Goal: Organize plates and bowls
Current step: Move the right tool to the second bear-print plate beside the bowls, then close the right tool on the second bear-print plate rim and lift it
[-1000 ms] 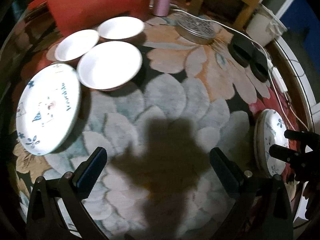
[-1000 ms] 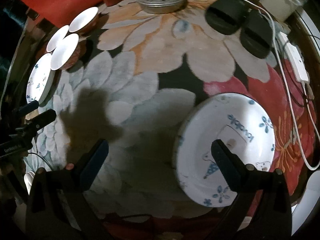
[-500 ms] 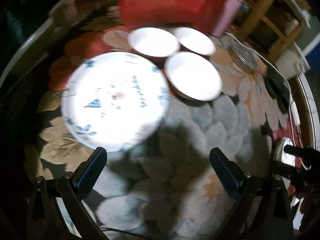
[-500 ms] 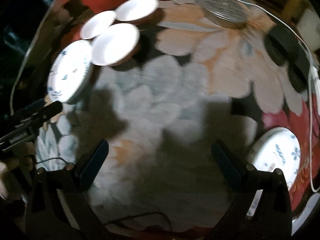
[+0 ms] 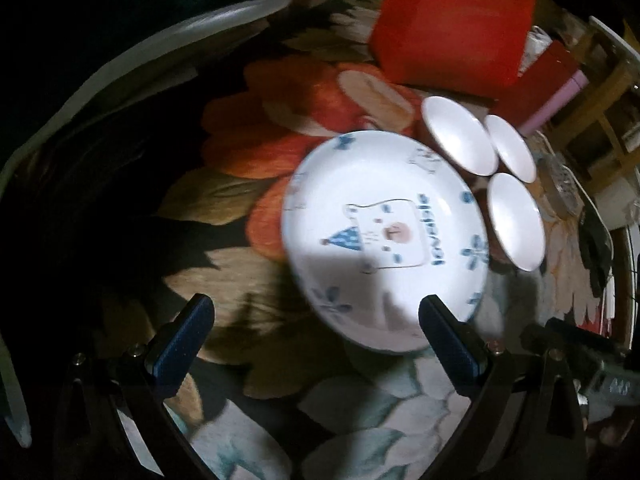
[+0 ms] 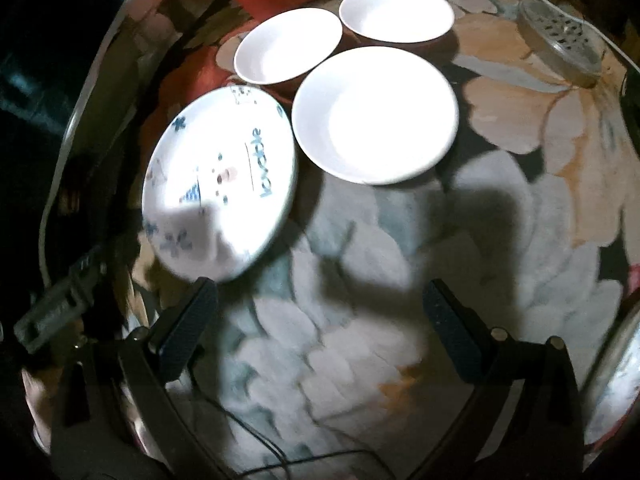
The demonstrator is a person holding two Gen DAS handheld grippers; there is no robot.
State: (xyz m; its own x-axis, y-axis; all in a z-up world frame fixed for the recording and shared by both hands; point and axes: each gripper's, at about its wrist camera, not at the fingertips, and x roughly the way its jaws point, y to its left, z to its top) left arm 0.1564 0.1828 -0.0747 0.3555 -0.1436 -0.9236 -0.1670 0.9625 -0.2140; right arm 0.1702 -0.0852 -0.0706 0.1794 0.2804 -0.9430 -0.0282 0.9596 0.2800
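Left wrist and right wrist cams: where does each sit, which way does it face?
Left wrist: on the left tongs, looking down at the printed plate; open jaws show, right tongs at the right edge.
Right wrist: on the right tongs, facing the largest bowl; open jaws show.
Shared: printed plate, three white bowls, floral rug.

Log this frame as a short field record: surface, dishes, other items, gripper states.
surface: floral rug
patterned plate: one, left of the bowls, lies flat
white bowls: three, clustered
second plate: sliver at right edge
left gripper: open, empty, facing the patterned plate
right gripper: open, empty
other: red box, metal lid
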